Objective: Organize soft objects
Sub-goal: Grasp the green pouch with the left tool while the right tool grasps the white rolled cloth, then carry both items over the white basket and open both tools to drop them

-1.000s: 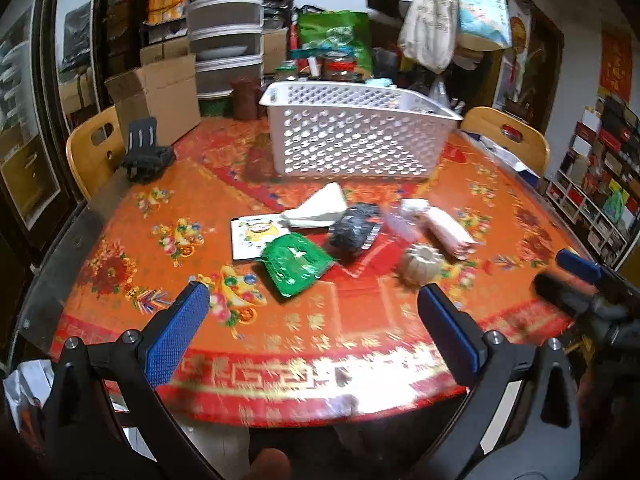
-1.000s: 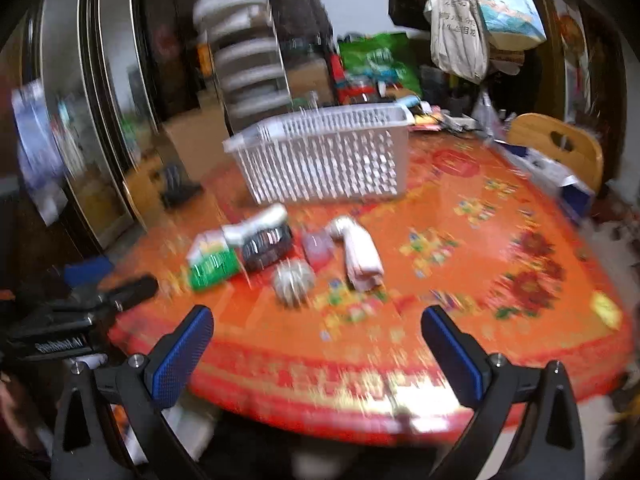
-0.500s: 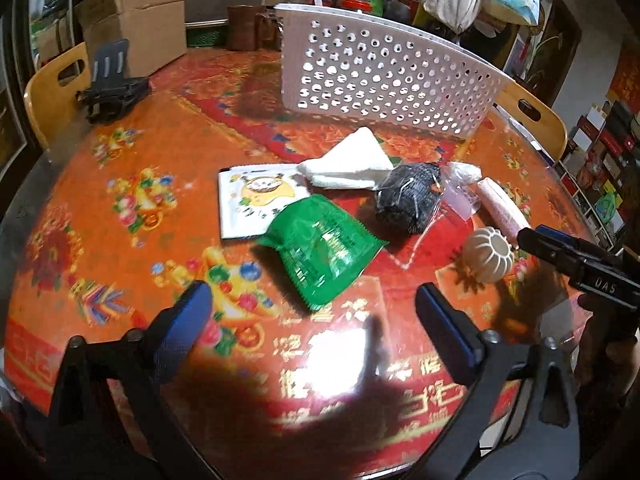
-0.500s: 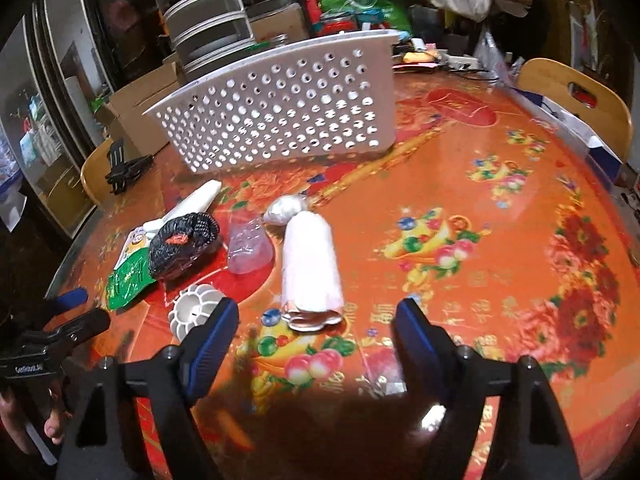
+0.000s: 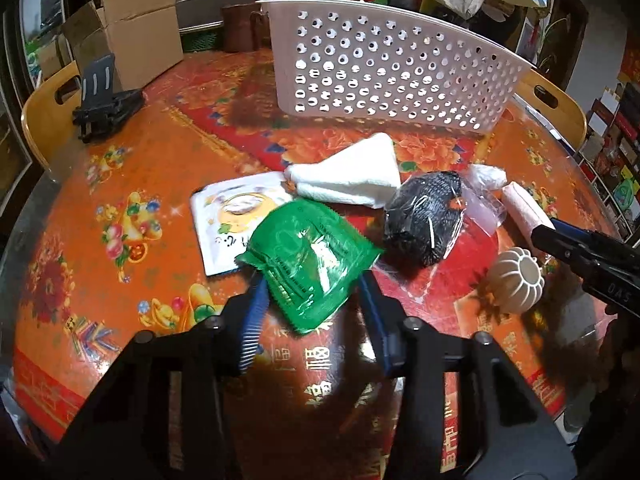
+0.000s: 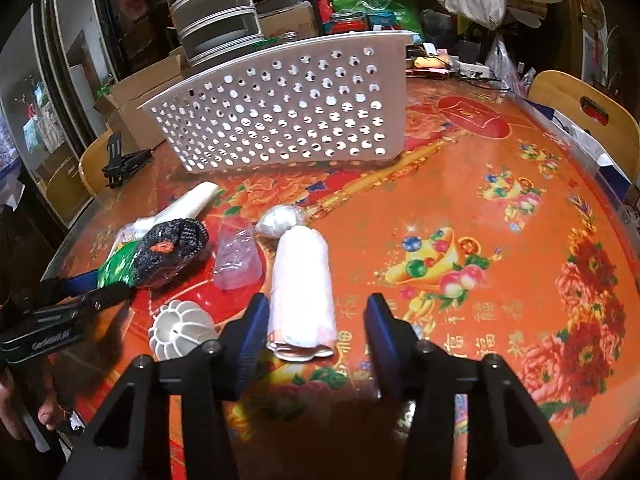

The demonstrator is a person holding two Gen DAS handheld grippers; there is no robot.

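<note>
- Straddling the green packet (image 5: 310,258), the left gripper (image 5: 310,320) has its blue-padded jaws partly apart on either side of the packet's near corner; whether the pads touch it I cannot tell.
- The green packet lies on the orange floral tablecloth (image 5: 120,240), overlapping a white card (image 5: 224,220) printed with a cartoon figure; its small print is unreadable.
- Behind them lie a folded white cloth (image 5: 352,180) and a bagged black knit item (image 5: 426,216).
- The right gripper (image 6: 314,320) is also partly open, holding nothing, its left pad just beside the near end of a rolled pink-white cloth (image 6: 304,284).
- A ribbed white ball (image 6: 180,334) sits left of that roll.
- The white perforated basket (image 6: 280,120) stands further back on the table.
- Gold Chinese characters are printed on the tablecloth by the near edge; "DAS" reads on the right gripper's arm in the left view.
</note>
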